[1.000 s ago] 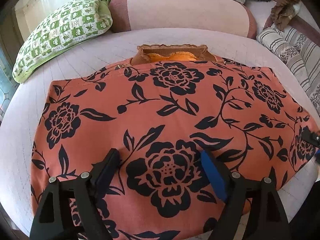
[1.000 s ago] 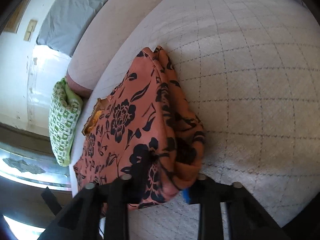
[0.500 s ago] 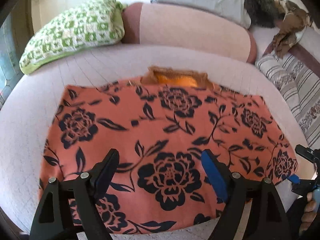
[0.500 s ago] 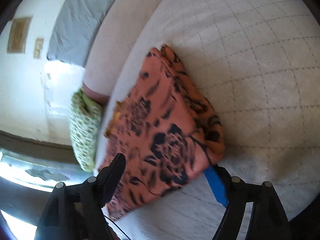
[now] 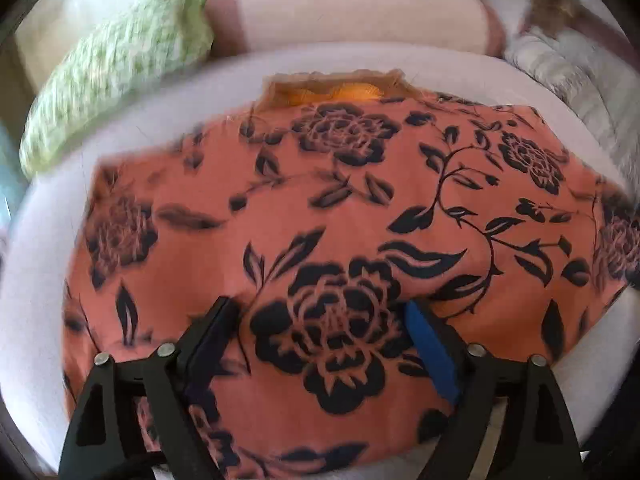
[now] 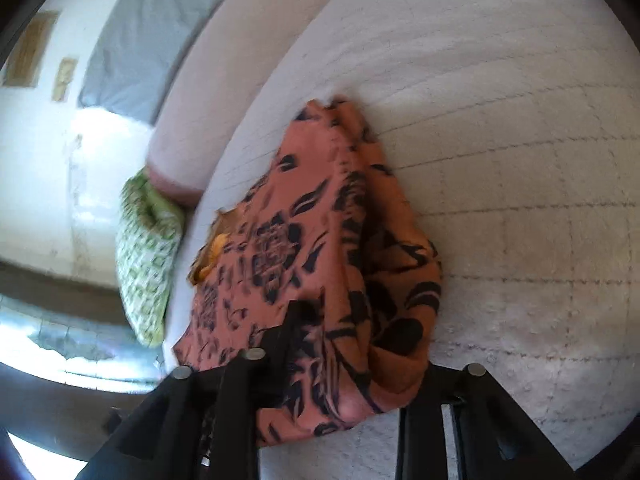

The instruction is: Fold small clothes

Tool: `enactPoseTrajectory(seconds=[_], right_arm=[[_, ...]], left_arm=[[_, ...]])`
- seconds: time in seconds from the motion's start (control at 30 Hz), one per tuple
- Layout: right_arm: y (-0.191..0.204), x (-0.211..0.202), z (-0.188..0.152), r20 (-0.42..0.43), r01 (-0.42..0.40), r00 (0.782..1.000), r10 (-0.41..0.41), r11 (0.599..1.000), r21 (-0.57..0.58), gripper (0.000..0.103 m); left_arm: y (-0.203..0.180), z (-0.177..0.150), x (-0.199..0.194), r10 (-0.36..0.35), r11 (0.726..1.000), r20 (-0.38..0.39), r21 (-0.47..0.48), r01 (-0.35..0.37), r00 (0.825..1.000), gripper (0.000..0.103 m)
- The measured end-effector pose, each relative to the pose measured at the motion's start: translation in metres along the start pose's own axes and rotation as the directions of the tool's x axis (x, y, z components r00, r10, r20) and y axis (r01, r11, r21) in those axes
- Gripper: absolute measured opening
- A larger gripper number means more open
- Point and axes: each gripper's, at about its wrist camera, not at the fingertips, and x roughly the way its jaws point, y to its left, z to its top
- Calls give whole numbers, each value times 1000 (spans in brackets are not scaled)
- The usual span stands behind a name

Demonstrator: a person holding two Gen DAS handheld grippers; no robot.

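Observation:
An orange-red garment with black flowers point(image 5: 320, 208) lies spread on the pale quilted bed point(image 5: 168, 120), its brown lace neck edge point(image 5: 332, 80) at the far side. My left gripper point(image 5: 324, 328) is open, its fingers wide apart and resting on the cloth near its front edge. In the right wrist view the same garment point(image 6: 320, 240) bunches up at its right end. My right gripper point(image 6: 356, 364) has closed in around that bunched end, and the cloth fills the gap between the fingers.
A green and white patterned pillow point(image 5: 116, 76) and a pink bolster point(image 5: 352, 8) lie at the far side of the bed. A striped cloth point(image 5: 568, 76) lies at the far right. The quilted bed point(image 6: 500, 160) stretches to the right of the garment.
My right gripper was open half a second ago and has now closed on the garment's right end. My left gripper has dropped lower onto the cloth, still open. Both views blur with motion.

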Motion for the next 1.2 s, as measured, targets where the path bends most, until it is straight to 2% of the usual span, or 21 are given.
enactPoseTrajectory(seconds=[0.07, 0.1, 0.17, 0.23, 0.3, 0.33, 0.37, 0.43, 0.5, 0.53, 0.63, 0.67, 0.7, 0.8, 0.87, 0.9, 0.93, 1.0, 1.07, 1.13, 1.2], right_arm=[[-2, 4, 2, 4, -4, 1000, 4, 1000, 5, 69], [-1, 6, 4, 0, -1, 1000, 1, 1000, -7, 55], [0, 11, 7, -22, 24, 999, -24, 999, -23, 23], [4, 10, 7, -13, 35, 999, -35, 999, -38, 18], [16, 8, 6, 7, 66, 998, -66, 994, -82, 15], [21, 7, 5, 11, 74, 997, -73, 993, -92, 15], [34, 5, 3, 28, 94, 995, -91, 986, -136, 14], [70, -3, -3, 71, 127, 991, -112, 956, -263, 14], [116, -10, -18, 108, 136, 989, -100, 907, -398, 14], [142, -11, -31, 126, 140, 988, -91, 869, -474, 14], [214, 4, -81, 135, 136, 989, -62, 743, -655, 14], [237, 14, -106, 142, 143, 988, -58, 682, -717, 14], [250, 25, -126, 134, 142, 989, -60, 638, -757, 14], [272, 86, -187, 41, 99, 992, -118, 542, -834, 13], [263, 153, -230, -33, 82, 972, -233, 467, -880, 14], [250, 184, -244, -85, 68, 948, -307, 456, -887, 14], [237, 208, -251, -143, 49, 925, -353, 482, -875, 14], [240, 203, -252, -115, 57, 942, -317, 485, -873, 14], [248, 190, -243, -148, 24, 948, -281, 528, -849, 13], [256, 179, -235, -152, 10, 955, -255, 539, -842, 13], [270, 164, -234, -147, -8, 967, -206, 557, -831, 13]], left_arm=[[2, 5, -4, -12, 1000, -22, -21, 12, 1000, 85], [7, 8, -12, -29, 998, -18, -56, 28, 999, 79], [16, 13, -31, -45, 995, 55, -90, 50, 998, 79], [20, 11, -31, -33, 994, 70, -98, 40, 997, 79], [17, 4, 4, -54, 995, -61, -82, 49, 997, 84], [12, 1, 2, -22, 999, -2, -32, 21, 1000, 86], [10, 1, -3, -19, 1000, -8, -22, 19, 1000, 85], [24, 5, -14, -96, 990, -4, -101, 95, 995, 84], [48, 3, -36, -130, 967, 69, -211, 142, 989, 82], [68, -1, -56, -108, 949, 136, -281, 143, 985, 82], [125, -23, -110, -17, 889, 287, -434, 146, 958, 82], [147, -34, -127, 29, 865, 318, -483, 136, 948, 82], [174, -51, -144, 89, 830, 340, -545, 119, 936, 82], [225, -86, -155, 163, 748, 322, -657, 96, 933, 82], [252, -113, -151, 194, 680, 274, -729, 72, 942, 82], [256, -122, -145, 185, 656, 252, -751, 71, 950, 82], [260, -132, -142, 171, 631, 242, -771, 83, 955, 82], [266, -149, -139, 162, 614, 234, -785, 87, 959, 82], [266, -154, -138, 155, 605, 230, -791, 92, 961, 82], [267, -157, -139, 128, 586, 242, -801, 123, 962, 82], [269, -155, -129, 121, 589, 250, -797, 133, 961, 82]])
